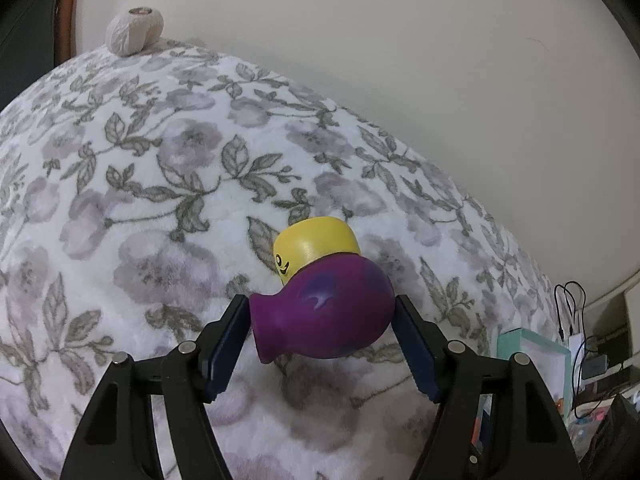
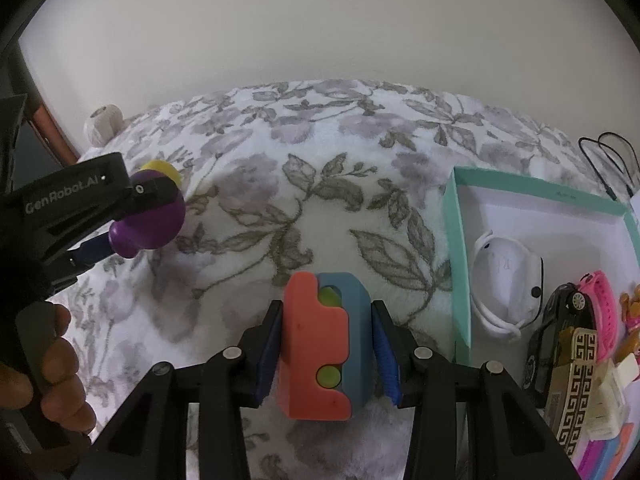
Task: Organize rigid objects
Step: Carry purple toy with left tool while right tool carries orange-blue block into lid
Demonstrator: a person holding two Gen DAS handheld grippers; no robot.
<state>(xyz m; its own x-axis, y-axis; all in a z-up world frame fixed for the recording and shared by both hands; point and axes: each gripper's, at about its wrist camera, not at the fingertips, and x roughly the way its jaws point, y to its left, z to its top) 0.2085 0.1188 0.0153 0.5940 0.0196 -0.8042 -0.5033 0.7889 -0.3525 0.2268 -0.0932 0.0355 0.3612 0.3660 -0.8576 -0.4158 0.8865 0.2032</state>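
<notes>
A purple vase-shaped toy (image 1: 332, 312) lies on its side on the floral blanket (image 1: 160, 200), against a yellow toy head (image 1: 316, 244) with a printed face. My left gripper (image 1: 320, 304) is shut on the purple toy, one pad on its neck and the other on its round body. The right wrist view shows that gripper (image 2: 128, 220) and the purple toy (image 2: 160, 220) at the left, held by a person's hand (image 2: 60, 360). My right gripper (image 2: 327, 306) is shut on an orange and blue block (image 2: 320, 340) with green dots, both pads pressing its sides.
At the right stands an open teal box (image 2: 456, 240) holding a white gadget (image 2: 504, 280), a black toy car (image 2: 556, 320), a pink watch (image 2: 600, 300) and other small things. A ball of pale yarn (image 1: 134, 32) sits at the blanket's far left edge. Black cables (image 2: 612, 160) hang behind the box.
</notes>
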